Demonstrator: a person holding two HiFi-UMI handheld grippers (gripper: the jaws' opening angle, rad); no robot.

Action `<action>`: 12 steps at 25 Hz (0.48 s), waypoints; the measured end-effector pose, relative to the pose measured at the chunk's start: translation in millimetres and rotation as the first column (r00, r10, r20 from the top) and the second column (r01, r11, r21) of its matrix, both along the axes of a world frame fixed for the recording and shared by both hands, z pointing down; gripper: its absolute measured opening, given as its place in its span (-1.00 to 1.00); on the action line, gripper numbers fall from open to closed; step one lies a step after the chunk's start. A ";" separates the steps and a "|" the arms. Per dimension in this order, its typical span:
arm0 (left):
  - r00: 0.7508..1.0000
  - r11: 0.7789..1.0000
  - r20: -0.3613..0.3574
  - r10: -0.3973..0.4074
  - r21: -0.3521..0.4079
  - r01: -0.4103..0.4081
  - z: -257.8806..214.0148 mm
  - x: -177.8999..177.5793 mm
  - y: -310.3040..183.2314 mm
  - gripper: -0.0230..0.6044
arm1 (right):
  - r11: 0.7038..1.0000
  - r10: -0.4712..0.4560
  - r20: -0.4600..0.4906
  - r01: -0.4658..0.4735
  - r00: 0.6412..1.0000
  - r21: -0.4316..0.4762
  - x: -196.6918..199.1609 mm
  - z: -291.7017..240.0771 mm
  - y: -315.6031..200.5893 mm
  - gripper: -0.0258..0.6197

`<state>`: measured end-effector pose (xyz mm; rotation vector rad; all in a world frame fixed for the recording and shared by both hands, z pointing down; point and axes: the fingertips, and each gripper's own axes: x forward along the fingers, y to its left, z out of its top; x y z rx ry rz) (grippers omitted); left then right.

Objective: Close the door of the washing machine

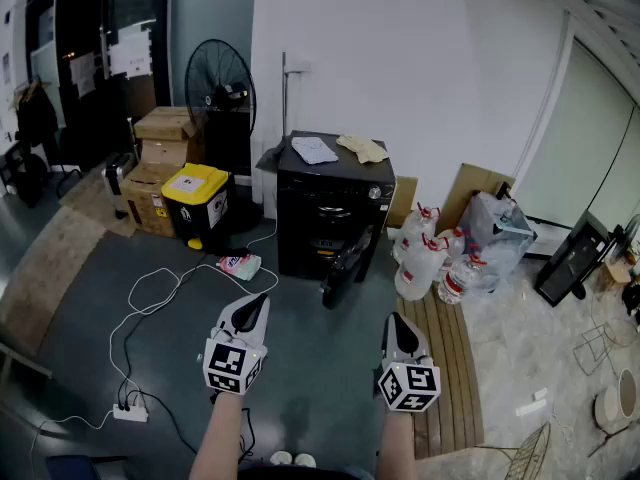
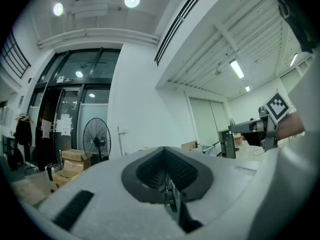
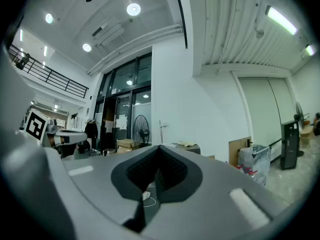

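Jaws of our left gripper (image 1: 258, 306) are pressed together with nothing between them, and our right gripper (image 1: 397, 323) is clenched and empty too. We hold both level above the grey floor (image 1: 300, 368), well apart from the black washing machine (image 1: 335, 183) against the white wall (image 1: 400, 58). Its door (image 1: 348, 260) hangs open at the front, swung out toward us. A paper (image 1: 314, 149) and a cloth (image 1: 362, 148) lie on its top; water bottles (image 1: 420, 258) stand just right of it.

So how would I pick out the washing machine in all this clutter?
Look along the white wall. The washing machine is the black box against it, between the yellow bin and the water bottles. Only it has a door hanging open.
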<state>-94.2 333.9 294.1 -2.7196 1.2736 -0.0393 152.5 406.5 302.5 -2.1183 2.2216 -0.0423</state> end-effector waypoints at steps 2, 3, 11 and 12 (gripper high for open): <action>1.000 1.000 0.001 -0.003 -0.001 0.003 -1.3 1.2 0.0 -0.93 | 1.000 -0.002 -0.001 0.002 1.000 0.000 1.6 -1.6 -0.6 -0.89; 1.000 1.000 0.001 -0.005 0.000 0.005 -1.9 1.5 0.1 -0.93 | 1.000 -0.003 -0.001 0.003 1.000 0.000 1.9 -2.1 -0.8 -0.89; 1.000 1.000 0.007 -0.009 -0.007 0.009 -0.9 2.1 2.4 -0.93 | 1.000 -0.014 0.008 0.014 1.000 -0.006 0.7 -0.6 -1.0 -0.89; 1.000 1.000 0.009 -0.010 -0.009 0.010 -1.1 2.3 2.4 -0.93 | 1.000 -0.015 0.009 0.015 1.000 -0.007 0.7 -1.0 -1.5 -0.89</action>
